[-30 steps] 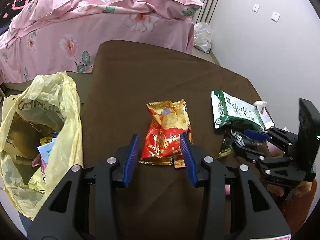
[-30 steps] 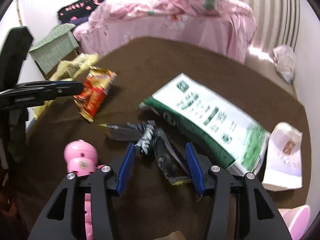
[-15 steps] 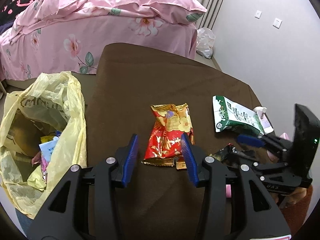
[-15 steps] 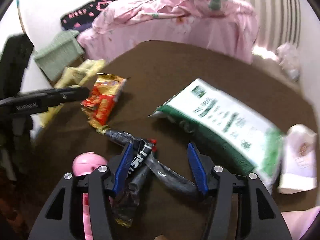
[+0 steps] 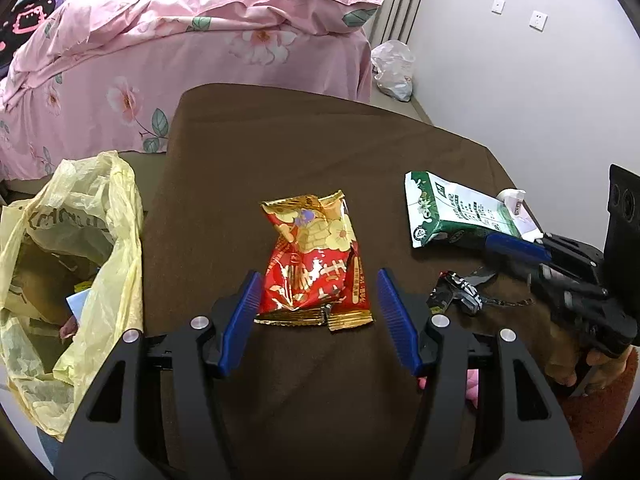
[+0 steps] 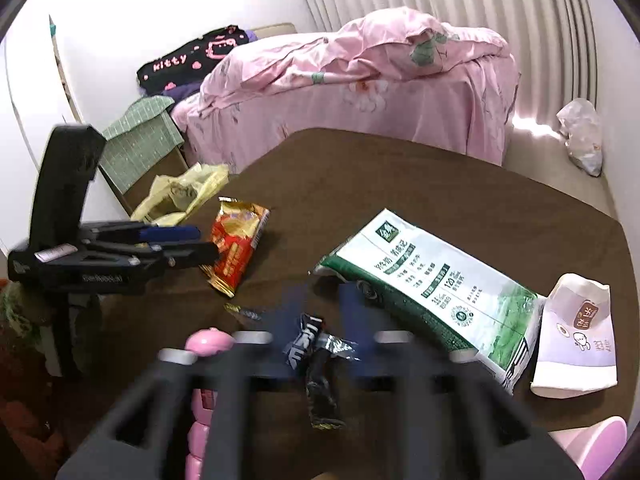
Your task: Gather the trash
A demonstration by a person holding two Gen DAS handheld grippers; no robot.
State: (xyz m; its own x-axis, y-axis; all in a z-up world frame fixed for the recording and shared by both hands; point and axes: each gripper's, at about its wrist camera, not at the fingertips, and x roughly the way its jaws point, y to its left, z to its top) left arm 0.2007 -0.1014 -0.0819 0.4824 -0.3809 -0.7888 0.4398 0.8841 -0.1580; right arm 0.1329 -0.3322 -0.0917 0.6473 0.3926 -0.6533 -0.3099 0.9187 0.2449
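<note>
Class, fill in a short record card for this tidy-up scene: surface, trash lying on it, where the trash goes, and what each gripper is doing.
Surface: brown cloth
Trash on it: red snack packet; green-and-white pack; black wrapper
Container: yellow plastic bag, open, beside the cloth
Left gripper: jaws opening, either side of the red snack packet's near end, pads not pressing
Right gripper: blurred, jaws apart around the black wrapper
</note>
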